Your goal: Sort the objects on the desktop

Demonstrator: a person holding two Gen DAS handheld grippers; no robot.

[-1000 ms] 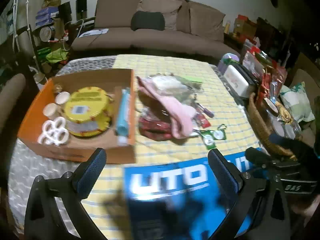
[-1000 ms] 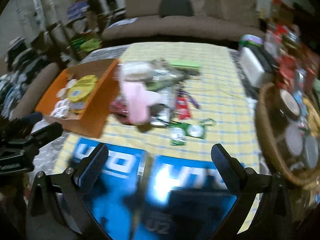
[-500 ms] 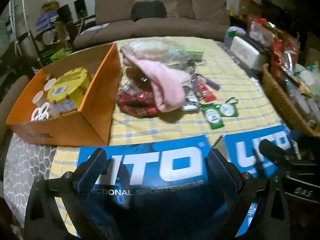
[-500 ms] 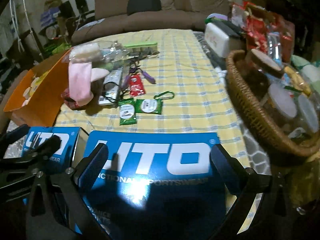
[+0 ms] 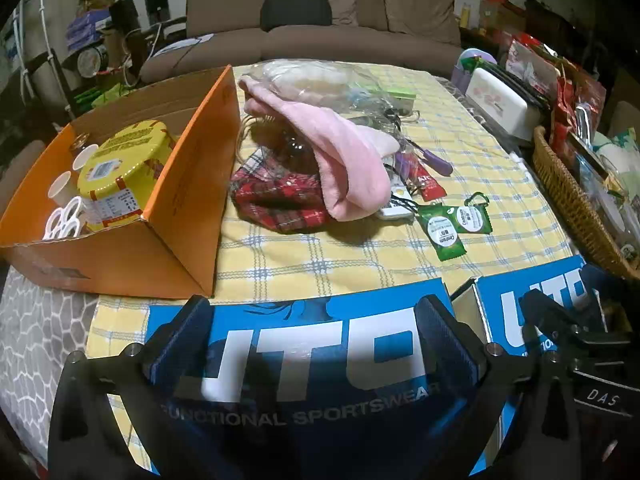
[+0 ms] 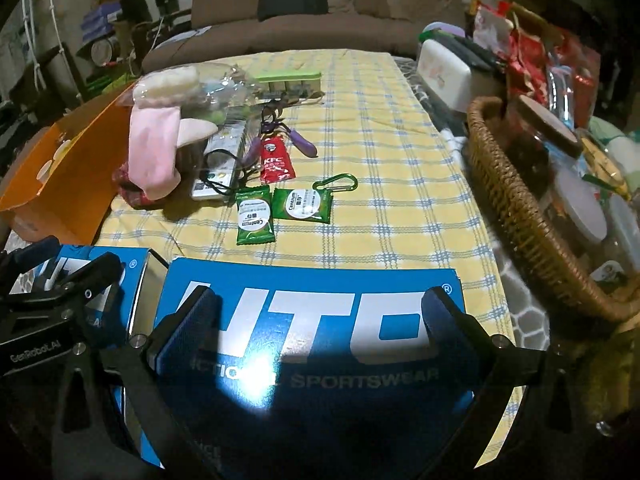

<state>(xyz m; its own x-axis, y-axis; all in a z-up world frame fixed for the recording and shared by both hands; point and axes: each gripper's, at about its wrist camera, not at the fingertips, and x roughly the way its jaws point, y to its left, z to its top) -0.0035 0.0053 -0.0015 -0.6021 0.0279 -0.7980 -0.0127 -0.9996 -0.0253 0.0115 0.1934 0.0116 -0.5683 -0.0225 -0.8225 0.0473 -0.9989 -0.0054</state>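
Desktop clutter sat heaped mid-tabletop (image 5: 360,256) on the yellow checked cloth: a pink towel (image 5: 340,156) draped over a red plaid cloth (image 5: 280,200), crinkly clear bags (image 5: 320,80) behind, and two green sachets (image 6: 280,208) lying flat nearer the front beside a green carabiner (image 6: 336,182) and a red KFC packet (image 6: 276,160). To the left stood an orange cardboard box (image 5: 188,184) already holding a yellow tin (image 5: 120,164) and small white cups; a wicker basket (image 6: 520,220) crowded the right edge. Closest of all lay two blue boxes (image 5: 304,352) printed with white lettering, side by side. The left gripper (image 5: 312,344) hovered over one, jaws spread wide and holding nothing; the right gripper (image 6: 316,328) did the same over the other blue box, equally wide and empty. Judging by looks, the towel and plaid cloth would be soft and light, best pinched at a bunched fold so they didn't slide free. The sachets looked thin, glossy and slippery, hard to lift off flat cloth, so a crimped edge seemed the place to take them. The blue boxes appeared stiff and glossy, probably light, wider than the jaw span across the face, so a grip across a side wall or edge looked wiser. The clear bags would likely crumple and slip.
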